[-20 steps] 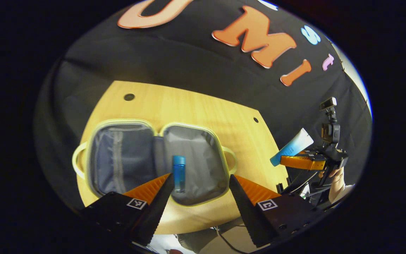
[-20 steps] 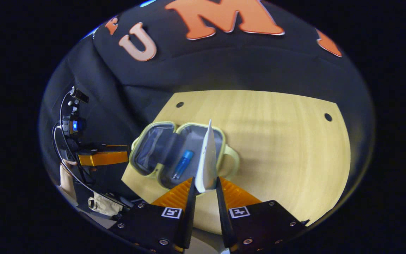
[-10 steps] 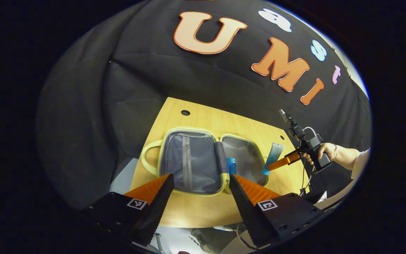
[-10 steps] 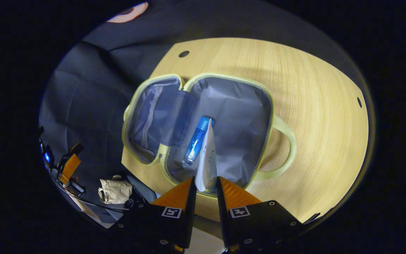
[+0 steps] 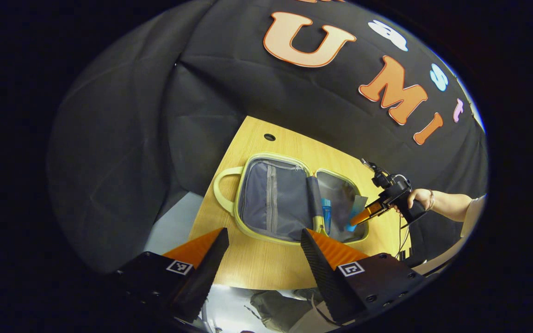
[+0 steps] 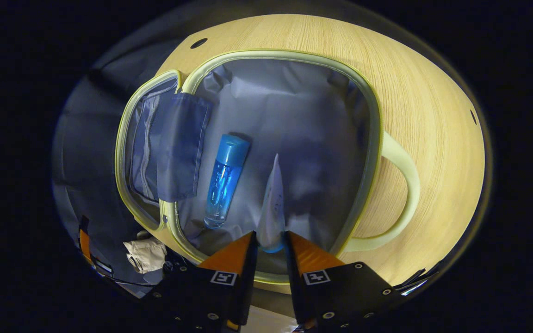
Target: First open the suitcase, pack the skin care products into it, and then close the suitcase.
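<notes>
We are in the packing step: the suitcase lies open on the desk, and one bottle already lies in its right half. Our right tongs are clamped on a tube, held nose-down over the lining just beside the bottle; whether its tip touches the lining we cannot tell. Our left tongs hang apart and empty, well back from the case at the desk's near edge. Next, we judge, the tube must be lowered flat beside the bottle and released, clear of the rim, so the lid can shut.
</notes>
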`<move>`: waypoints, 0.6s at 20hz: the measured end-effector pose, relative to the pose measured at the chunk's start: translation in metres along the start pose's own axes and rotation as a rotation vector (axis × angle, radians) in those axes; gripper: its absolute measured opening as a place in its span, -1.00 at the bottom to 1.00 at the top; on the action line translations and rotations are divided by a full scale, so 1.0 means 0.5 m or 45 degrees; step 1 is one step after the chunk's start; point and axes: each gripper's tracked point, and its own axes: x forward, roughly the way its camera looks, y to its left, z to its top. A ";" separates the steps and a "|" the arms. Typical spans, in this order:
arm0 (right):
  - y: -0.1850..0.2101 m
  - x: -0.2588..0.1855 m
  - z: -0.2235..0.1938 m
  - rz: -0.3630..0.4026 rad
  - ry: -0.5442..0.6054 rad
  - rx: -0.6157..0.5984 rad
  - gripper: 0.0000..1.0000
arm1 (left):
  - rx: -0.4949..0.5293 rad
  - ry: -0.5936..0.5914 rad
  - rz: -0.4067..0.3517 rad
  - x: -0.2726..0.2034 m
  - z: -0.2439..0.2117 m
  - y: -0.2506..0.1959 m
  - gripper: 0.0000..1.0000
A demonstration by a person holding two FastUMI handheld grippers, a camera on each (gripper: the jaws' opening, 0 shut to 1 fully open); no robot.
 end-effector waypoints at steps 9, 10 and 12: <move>0.048 -0.079 0.021 0.113 -0.269 -0.052 0.92 | -0.043 0.010 -0.034 0.059 0.027 0.016 0.96; 0.065 -0.099 0.033 0.157 -0.357 -0.057 0.92 | -0.064 -0.003 -0.039 0.078 0.035 0.036 0.95; 0.084 -0.132 0.051 0.207 -0.519 -0.069 0.92 | -0.112 -0.012 -0.052 0.112 0.048 0.068 0.96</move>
